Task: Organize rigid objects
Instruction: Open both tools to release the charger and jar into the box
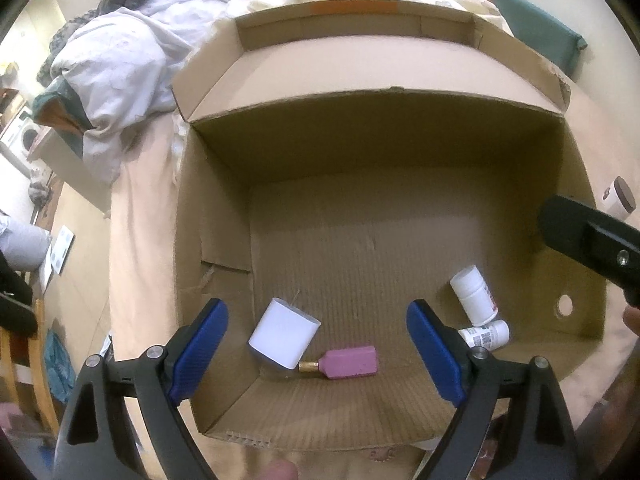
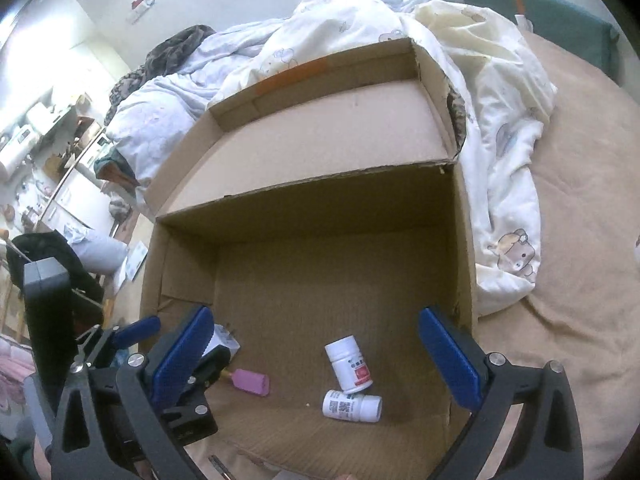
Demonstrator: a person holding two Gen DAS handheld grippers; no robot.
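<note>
An open cardboard box (image 1: 224, 184) sits on a bed and also shows in the right wrist view (image 2: 184, 256). On its floor lie a white rectangular object (image 1: 283, 336), a pink bottle with a gold cap (image 1: 350, 362), and two white pill bottles (image 1: 474, 294) (image 1: 486, 333). The right wrist view shows the pink bottle (image 2: 252, 382) and the pill bottles (image 2: 350, 364) (image 2: 352, 406). My left gripper (image 1: 316, 348) is open and empty above the box's near edge. My right gripper (image 2: 316, 360) is open and empty over the box's near right part.
Crumpled white bedding (image 1: 120, 64) lies behind and left of the box, and beside its right wall (image 2: 508, 160). A white jar with a brown lid (image 1: 618, 200) lies on the bed right of the box. The tan bedsheet (image 2: 580, 280) extends to the right.
</note>
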